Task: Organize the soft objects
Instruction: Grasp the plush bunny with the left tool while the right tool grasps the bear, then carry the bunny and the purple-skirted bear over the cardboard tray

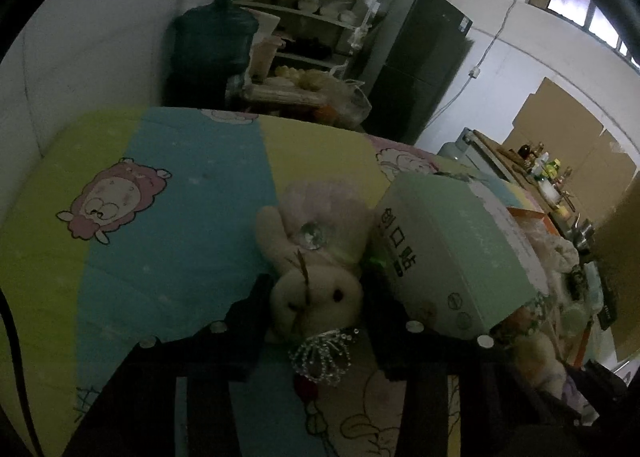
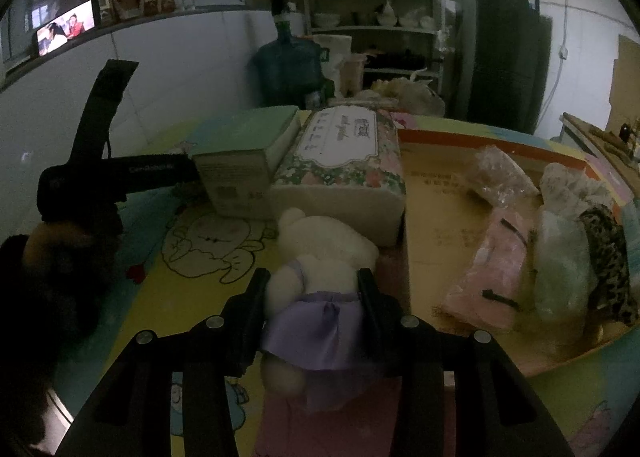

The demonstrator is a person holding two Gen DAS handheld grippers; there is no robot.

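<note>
In the left wrist view my left gripper (image 1: 316, 297) is shut on a cream plush rabbit (image 1: 316, 289) with a pink dress, a clear gem and a beaded crown, held over the cartoon bedsheet (image 1: 160, 237). In the right wrist view my right gripper (image 2: 314, 289) is shut on a cream plush bear in a purple skirt (image 2: 320, 281), just left of an open cardboard box (image 2: 440, 209). The box holds soft items: a pink cloth (image 2: 492, 281), a pale fluffy piece (image 2: 560, 257) and a leopard-print piece (image 2: 608, 257). The left gripper's body (image 2: 120, 173) shows at the left.
A mint-green box (image 1: 452, 249) stands right of the rabbit; it also shows in the right wrist view (image 2: 244, 157). A floral tissue pack (image 2: 344, 165) lies behind the bear. A water jug (image 2: 288, 61), shelves (image 2: 372, 9) and a dark fridge (image 2: 504, 45) stand beyond the bed.
</note>
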